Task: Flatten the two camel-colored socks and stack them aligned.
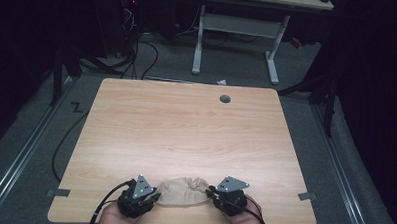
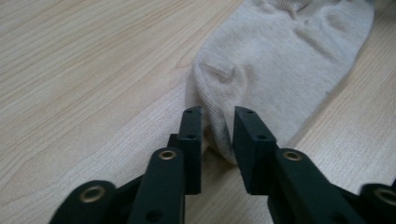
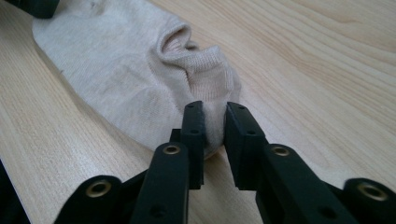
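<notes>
Sock (image 1: 183, 191) lengthwise between left gripper (image 1: 154, 196) and right gripper (image 1: 211, 193).

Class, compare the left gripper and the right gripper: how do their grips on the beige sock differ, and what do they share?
The left gripper pinches the smooth, rounded end of the sock, while the right gripper pinches the ribbed, bunched end beside the opening. The left gripper's jaws stand slightly wider apart around the cloth than the right gripper's. Both are shut on the sock, one at each end, low over the wooden table near its front edge.
</notes>
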Demonstrator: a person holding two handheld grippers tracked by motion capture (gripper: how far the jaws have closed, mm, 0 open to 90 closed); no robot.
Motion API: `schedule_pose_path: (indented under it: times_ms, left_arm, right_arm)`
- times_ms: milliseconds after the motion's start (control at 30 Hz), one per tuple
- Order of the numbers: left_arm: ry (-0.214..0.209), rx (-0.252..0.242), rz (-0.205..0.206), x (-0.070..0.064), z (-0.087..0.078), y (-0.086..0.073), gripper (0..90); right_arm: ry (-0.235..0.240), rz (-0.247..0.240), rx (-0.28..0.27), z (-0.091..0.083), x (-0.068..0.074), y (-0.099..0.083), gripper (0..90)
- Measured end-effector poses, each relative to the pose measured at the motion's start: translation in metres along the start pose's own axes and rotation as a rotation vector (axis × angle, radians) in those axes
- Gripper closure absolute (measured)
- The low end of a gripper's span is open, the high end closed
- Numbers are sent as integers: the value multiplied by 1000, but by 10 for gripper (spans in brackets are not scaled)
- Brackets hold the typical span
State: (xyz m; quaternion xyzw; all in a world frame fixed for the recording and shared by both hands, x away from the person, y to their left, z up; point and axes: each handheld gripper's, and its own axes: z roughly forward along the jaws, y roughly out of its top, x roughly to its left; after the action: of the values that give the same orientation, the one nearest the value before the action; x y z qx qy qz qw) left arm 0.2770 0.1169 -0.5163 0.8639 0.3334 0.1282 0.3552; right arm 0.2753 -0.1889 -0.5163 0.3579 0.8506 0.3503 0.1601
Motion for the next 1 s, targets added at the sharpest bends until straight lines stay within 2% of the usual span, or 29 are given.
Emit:
schedule_pose_path:
  times_ms: [67,300,467,533,667,733,800,833,867,933,1000]
  left_arm:
    - [2,-7,2,0,0,0,644]
    - [16,-38,-3,2,-3,2,565]
    - [10,-74,-30,8,-7,3,530]
    - [23,-85,-31,12,-7,4,522]
    - [37,-103,-76,25,-7,5,519]
    - [55,-112,-75,34,-8,5,519]
    - [72,-132,-93,44,-9,5,521]
    - [88,-139,-105,53,-8,5,523]
    - [88,-139,-105,53,-8,5,523]
    - [108,-142,-125,66,-6,4,523]
    - [130,-140,-128,76,-4,3,522]
  right_arm:
    - [-2,8,-13,-2,0,0,751]
    - [-12,16,-52,-7,-1,3,727]
    - [-24,27,-73,-10,-3,4,709]
    - [-30,33,-78,-10,-5,4,694]
    - [-53,50,-92,-11,-12,4,674]
    - [-68,61,-104,-12,-17,5,662]
    - [-84,72,-112,-12,-22,5,649]
    - [-105,83,-115,-11,-29,6,637]
    - [-105,83,-115,-11,-29,6,637]
    - [-123,99,-122,-10,-37,7,626]
    - [-143,114,-128,-8,-46,8,617]
